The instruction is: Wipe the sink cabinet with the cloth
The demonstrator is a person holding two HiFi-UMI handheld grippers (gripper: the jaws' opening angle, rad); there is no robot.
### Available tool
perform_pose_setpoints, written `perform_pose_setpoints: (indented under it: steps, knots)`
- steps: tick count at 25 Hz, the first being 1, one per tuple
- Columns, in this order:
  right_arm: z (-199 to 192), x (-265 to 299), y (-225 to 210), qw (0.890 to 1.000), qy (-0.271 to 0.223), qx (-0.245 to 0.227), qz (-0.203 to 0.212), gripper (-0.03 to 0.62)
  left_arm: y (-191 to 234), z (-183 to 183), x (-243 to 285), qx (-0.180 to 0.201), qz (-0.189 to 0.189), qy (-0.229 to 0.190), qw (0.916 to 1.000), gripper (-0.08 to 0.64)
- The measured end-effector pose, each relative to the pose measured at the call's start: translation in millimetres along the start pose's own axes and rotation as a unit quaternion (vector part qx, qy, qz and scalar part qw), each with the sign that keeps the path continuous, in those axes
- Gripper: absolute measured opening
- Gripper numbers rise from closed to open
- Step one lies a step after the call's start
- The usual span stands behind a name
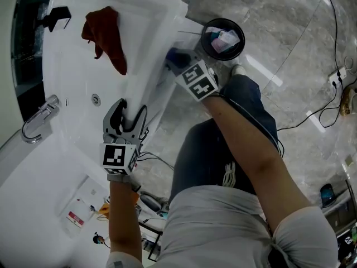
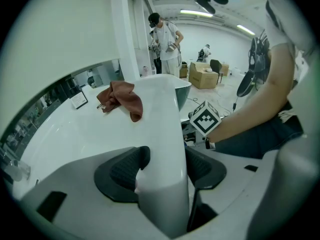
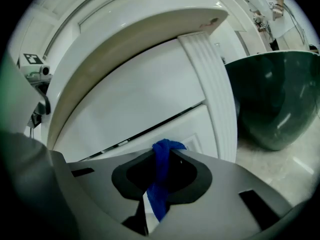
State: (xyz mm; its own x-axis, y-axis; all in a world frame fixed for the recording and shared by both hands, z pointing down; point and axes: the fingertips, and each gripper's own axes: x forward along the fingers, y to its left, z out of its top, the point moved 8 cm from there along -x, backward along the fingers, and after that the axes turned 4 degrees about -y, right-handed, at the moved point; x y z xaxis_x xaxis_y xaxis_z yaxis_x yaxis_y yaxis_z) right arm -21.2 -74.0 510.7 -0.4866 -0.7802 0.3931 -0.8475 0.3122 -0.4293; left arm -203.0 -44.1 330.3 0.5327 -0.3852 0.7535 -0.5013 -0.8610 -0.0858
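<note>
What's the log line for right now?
left tongs: clamp counter edge | right tongs: pinch blue cloth facing cabinet front | red cloth: atop counter

In head view, tips of the right claw (image 3: 161, 159) are hidden behind its marker cube (image 1: 196, 80) & the sink rim (image 1: 153, 91); only a scrap of the blue cloth (image 3: 160, 184) is seen there. In right gripper view, the cloth's lower end is masked by the claw body. Bin (image 1: 204, 35) contents & card (image 1: 76, 218) print on the counter (image 1: 33, 194): too small to be read.
</note>
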Motion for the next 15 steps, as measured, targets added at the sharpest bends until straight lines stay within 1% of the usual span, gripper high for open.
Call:
perform_pose_setpoints:
  steps: [3,7,9,11,15]
  knots:
    - [-0.7,1.7,-14.3,1.0,0.0,0.023,-0.006,0.061,0.3,-0.3,-0.2,-0.002,-0.001,0.002,1.0,0.256]
    - [-0.8,2.5,-17.0,1.0,-0.001,0.014,0.008,0.061,0.7,0.8,0.6,-0.002,-0.002,0.005,1.0,0.259]
    - [-1.2,3.8,-24.8,1.0,0.0,0.017,-0.008,0.061,1.2,1.1,1.5,-0.001,-0.001,0.006,1.0,0.259]
    - [-1.2,5.9,-38.6,0.999,-0.003,0.036,-0.035,0.061,0.9,0.8,1.4,-0.001,0.0,0.007,1.0,0.261]
    - [-2.3,6.7,-48.0,0.998,-0.007,0.047,-0.041,0.061,0.3,1.0,1.8,-0.003,-0.001,0.008,1.0,0.261]
